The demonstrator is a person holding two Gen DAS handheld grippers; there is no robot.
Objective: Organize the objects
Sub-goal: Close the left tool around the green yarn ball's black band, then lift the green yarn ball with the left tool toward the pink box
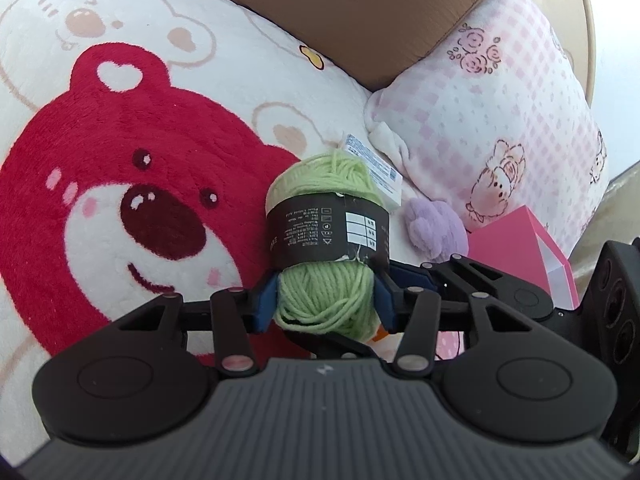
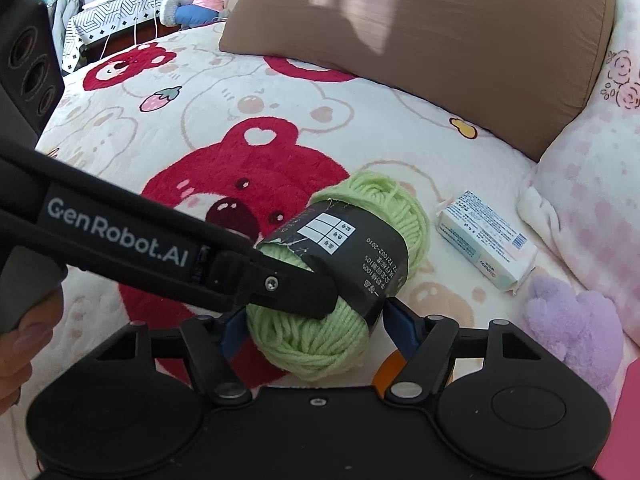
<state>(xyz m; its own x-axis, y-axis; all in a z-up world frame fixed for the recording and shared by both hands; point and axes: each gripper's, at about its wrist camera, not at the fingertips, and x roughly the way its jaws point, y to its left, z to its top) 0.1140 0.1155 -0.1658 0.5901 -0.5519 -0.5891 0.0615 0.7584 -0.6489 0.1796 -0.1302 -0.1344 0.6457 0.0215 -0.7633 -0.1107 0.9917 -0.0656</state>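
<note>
A ball of light green yarn (image 1: 324, 184) with a black paper band lies on a white bedspread printed with red bears (image 1: 120, 140). In the left wrist view my left gripper (image 1: 324, 300) is shut on the near end of the yarn, and its blue pads dent the strands. In the right wrist view the yarn (image 2: 384, 204) lies between the blue pads of my right gripper (image 2: 316, 324), which stand close on either side without visibly squeezing it. The left gripper's black finger (image 2: 296, 292) crosses in from the left onto the yarn.
Just right of the yarn lie a white wrapped packet (image 2: 486, 240) and a purple plush heart (image 2: 572, 328). A pink box (image 1: 520, 256) sits at the right. A brown pillow (image 2: 440, 20) and a pink-checked pillow (image 1: 500, 100) bound the far side. A hand (image 2: 20, 344) holds the left gripper.
</note>
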